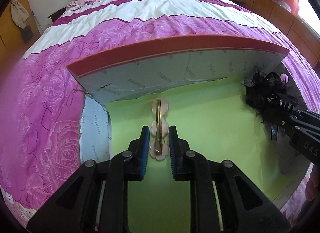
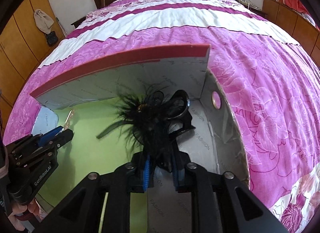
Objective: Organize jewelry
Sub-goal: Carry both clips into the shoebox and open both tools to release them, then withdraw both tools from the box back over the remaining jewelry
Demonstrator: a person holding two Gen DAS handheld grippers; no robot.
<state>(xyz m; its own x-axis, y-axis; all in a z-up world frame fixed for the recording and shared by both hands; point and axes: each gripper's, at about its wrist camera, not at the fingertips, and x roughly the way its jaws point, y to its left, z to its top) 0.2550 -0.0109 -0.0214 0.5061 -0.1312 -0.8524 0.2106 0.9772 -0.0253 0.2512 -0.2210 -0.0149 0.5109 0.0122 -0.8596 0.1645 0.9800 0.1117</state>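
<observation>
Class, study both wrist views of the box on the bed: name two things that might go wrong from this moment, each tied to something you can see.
1. The left gripper straddles the pink flower hair clip on the green box floor; the thin clip may slip or twist.
2. The black feather hairpiece sits between the right gripper's fingers, close to the box wall; its loose feathers might snag there or on the pads.

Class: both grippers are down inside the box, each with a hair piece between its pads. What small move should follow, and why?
Probably open the left gripper and lift away: the pink clip it holds already lies flat on the box's green floor. The right gripper seems to be letting go of the black feather clip.
</observation>
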